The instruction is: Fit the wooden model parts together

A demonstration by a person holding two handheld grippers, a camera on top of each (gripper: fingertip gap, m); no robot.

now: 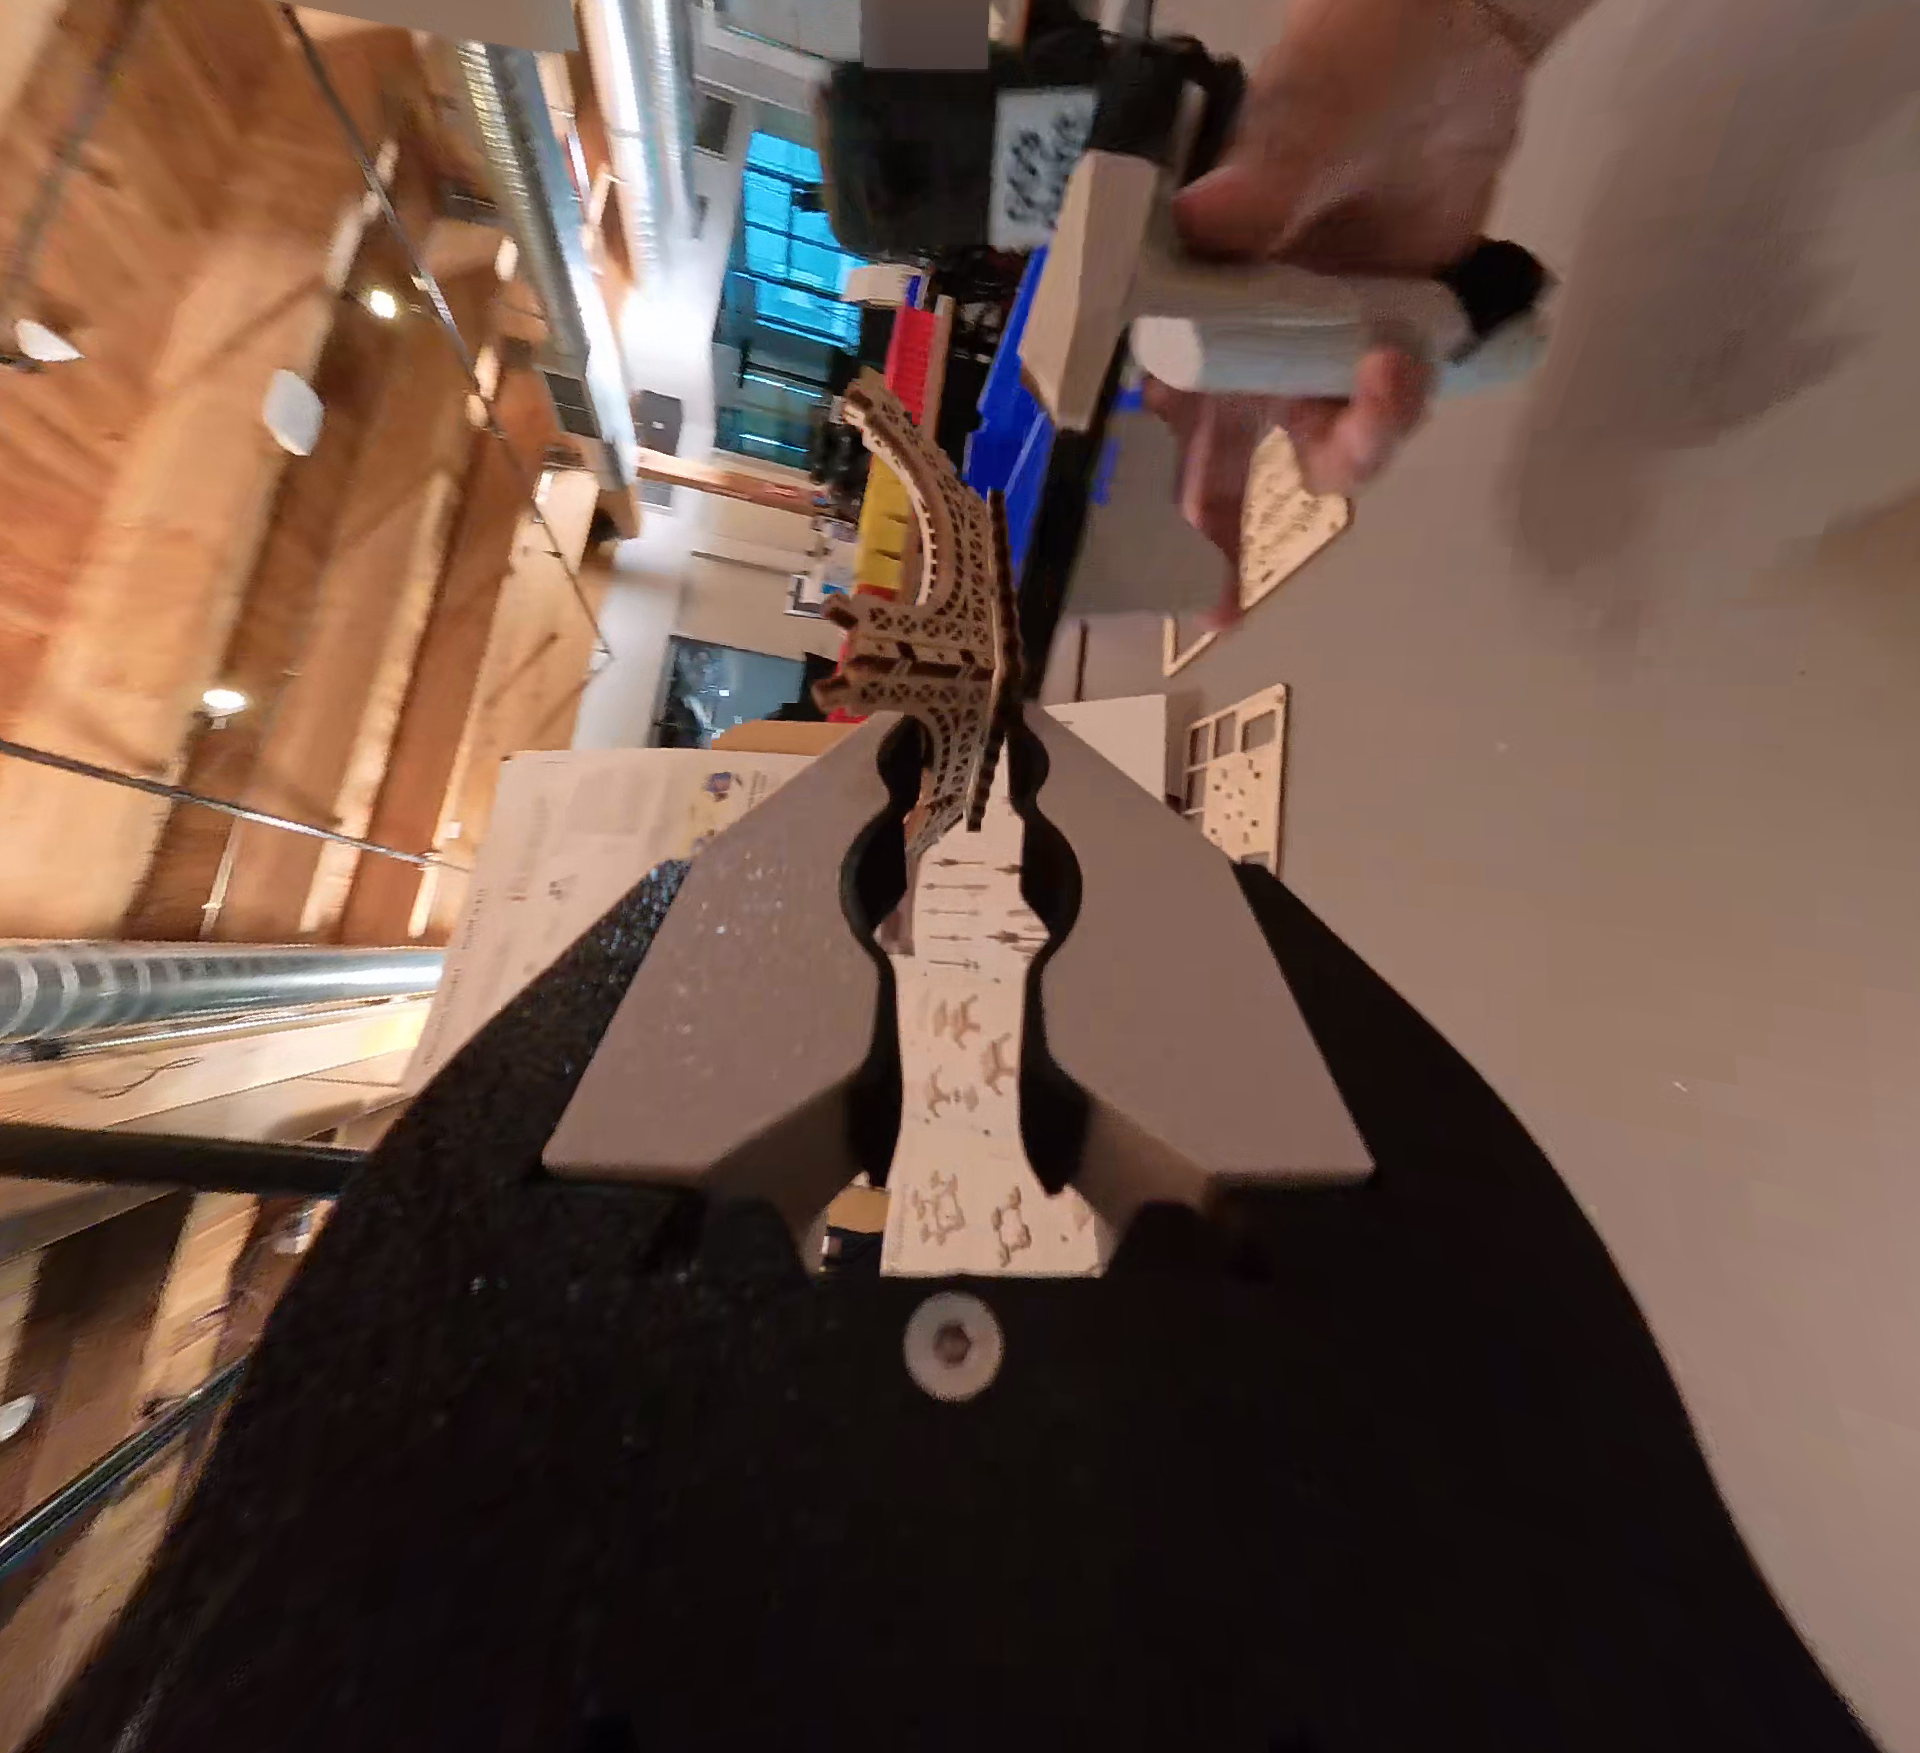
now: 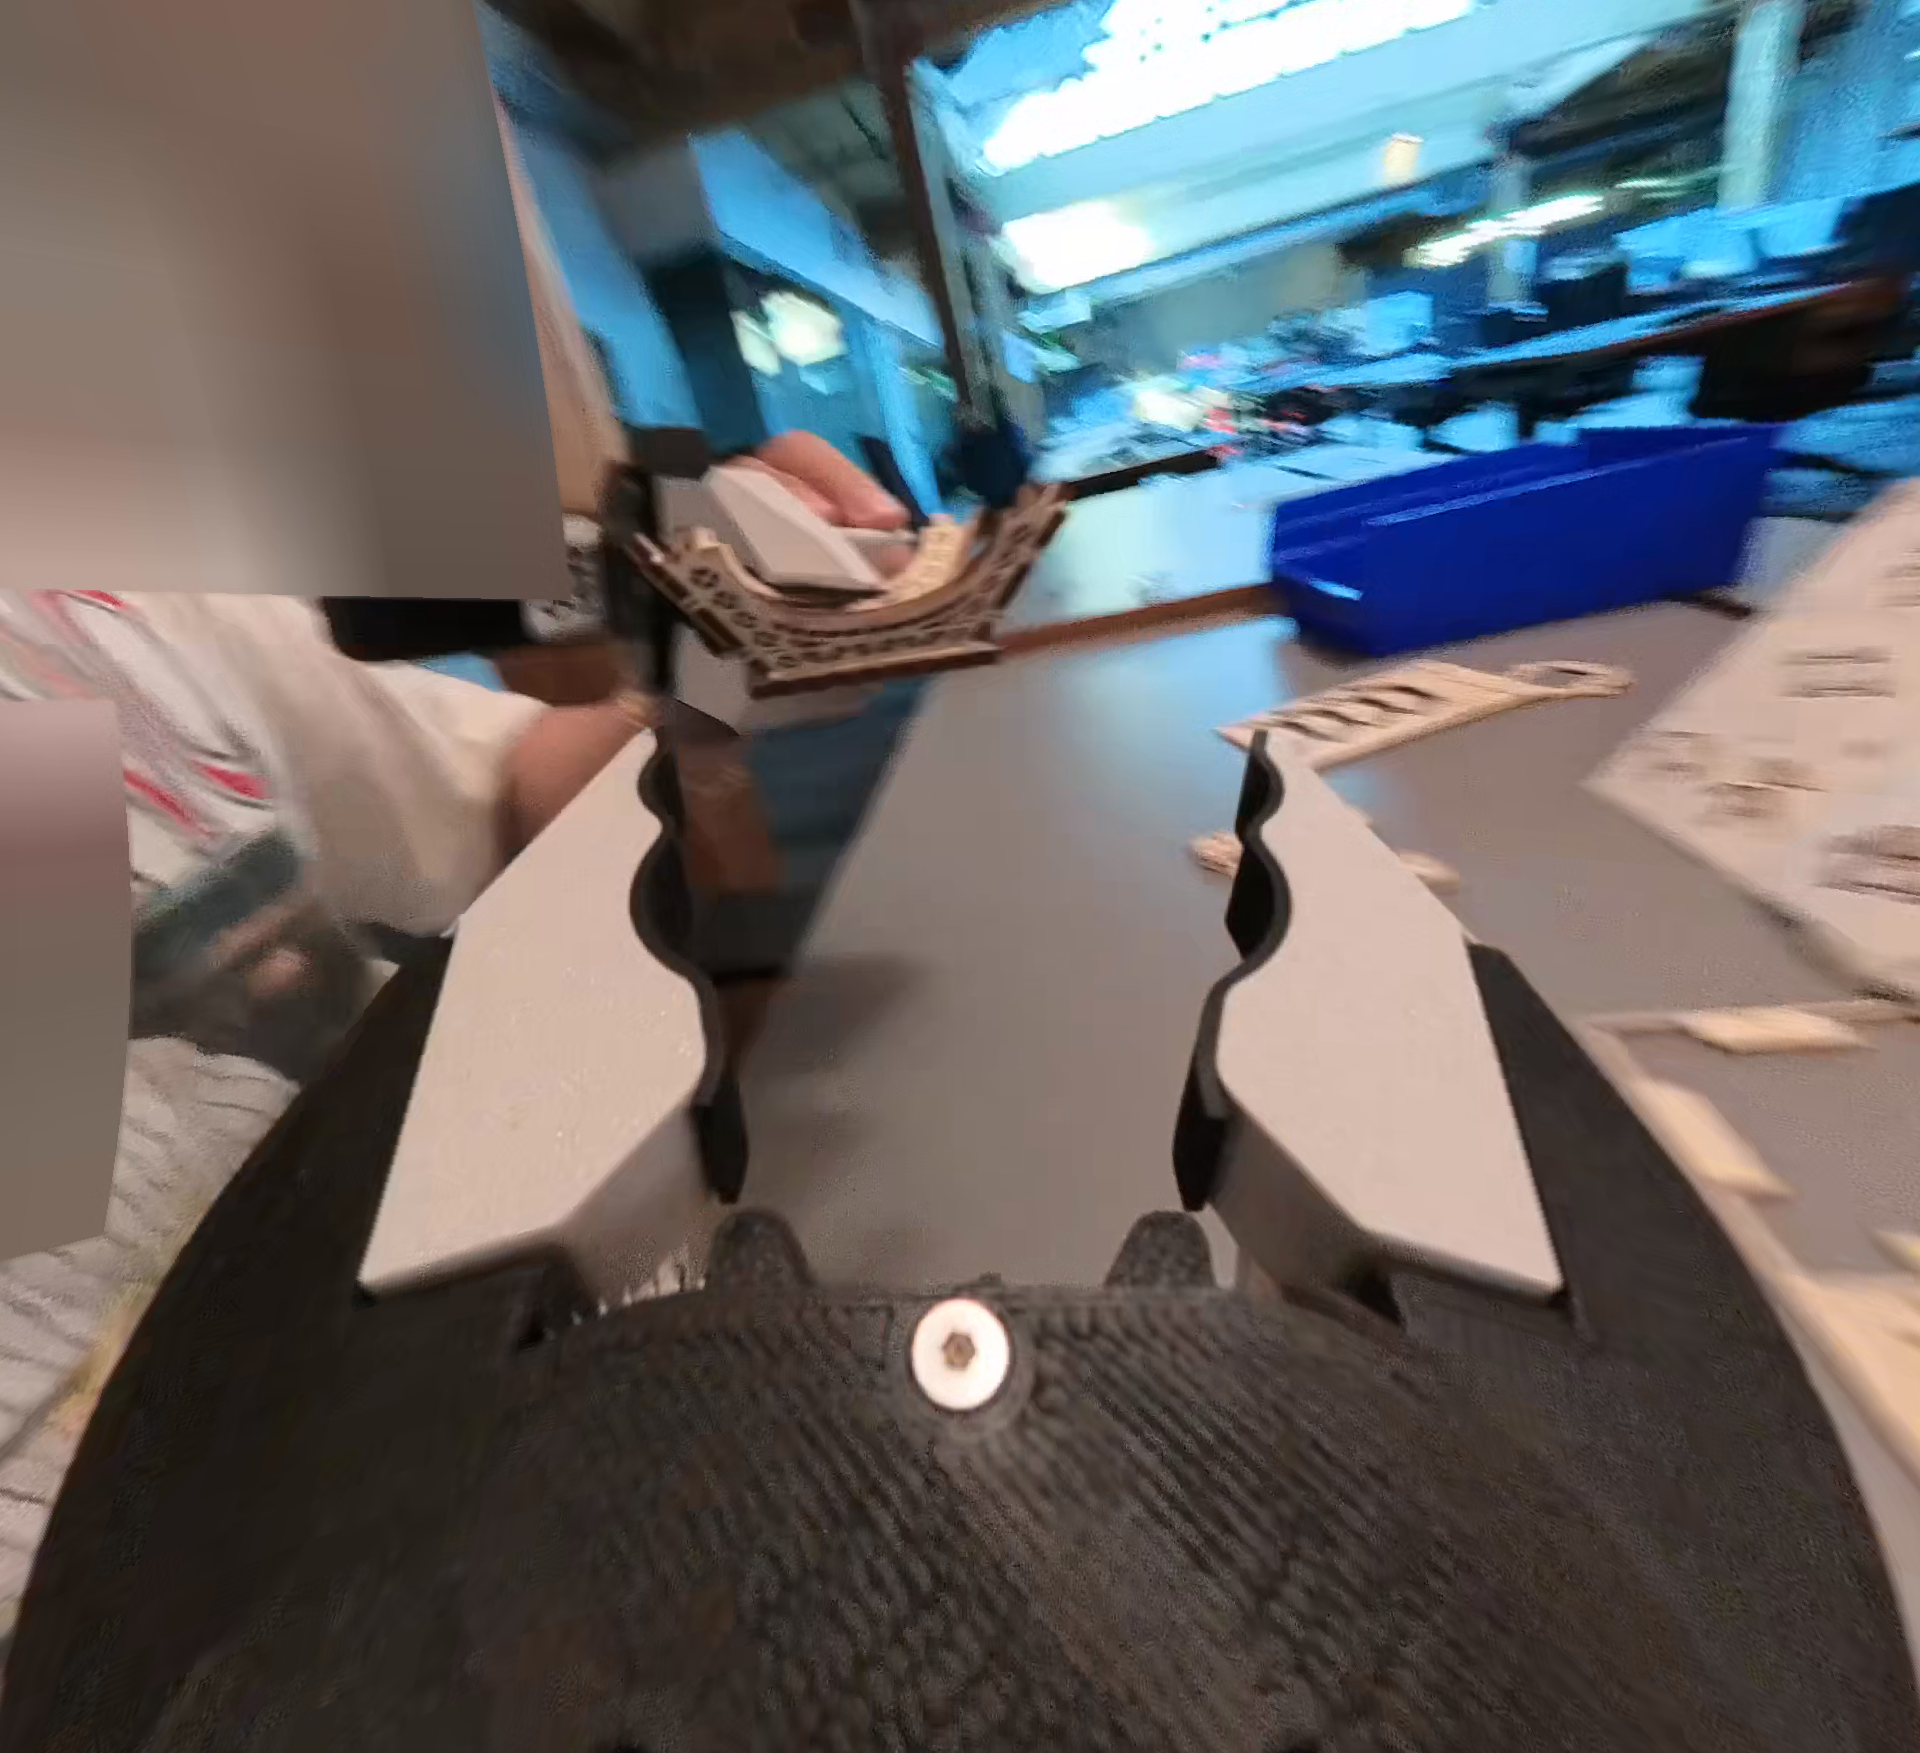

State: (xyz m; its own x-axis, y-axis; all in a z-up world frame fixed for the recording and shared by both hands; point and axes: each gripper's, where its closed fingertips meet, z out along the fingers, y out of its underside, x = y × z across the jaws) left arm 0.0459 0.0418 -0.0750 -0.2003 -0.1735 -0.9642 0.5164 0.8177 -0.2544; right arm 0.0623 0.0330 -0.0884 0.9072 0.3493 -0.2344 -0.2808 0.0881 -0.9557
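My left gripper (image 1: 961, 732) is shut on a brown laser-cut wooden model piece (image 1: 935, 602), a curved lattice arch with a flat base, held up off the grey table (image 1: 1558, 872). The left wrist view is rolled sideways. The same piece (image 2: 842, 602) shows in the right wrist view, held by the far left gripper's fingers (image 2: 790, 540). My right gripper (image 2: 956, 758) is open and empty, low over the table (image 2: 1018, 872), a short way from the piece. In the left wrist view the right gripper (image 1: 1101, 290) appears farther off in a person's hand (image 1: 1371, 145).
Flat wooden part sheets lie on the table (image 1: 1236, 768), (image 1: 1288, 519), (image 2: 1434, 706). A paper instruction sheet (image 1: 582, 862) lies under the left gripper; it also shows at the right (image 2: 1766, 768). Small loose wooden bits (image 2: 1766, 1028) lie nearby. A blue bin (image 2: 1517, 540) stands at the far edge. Both grippers' tips are close together, under 4 cm apart.
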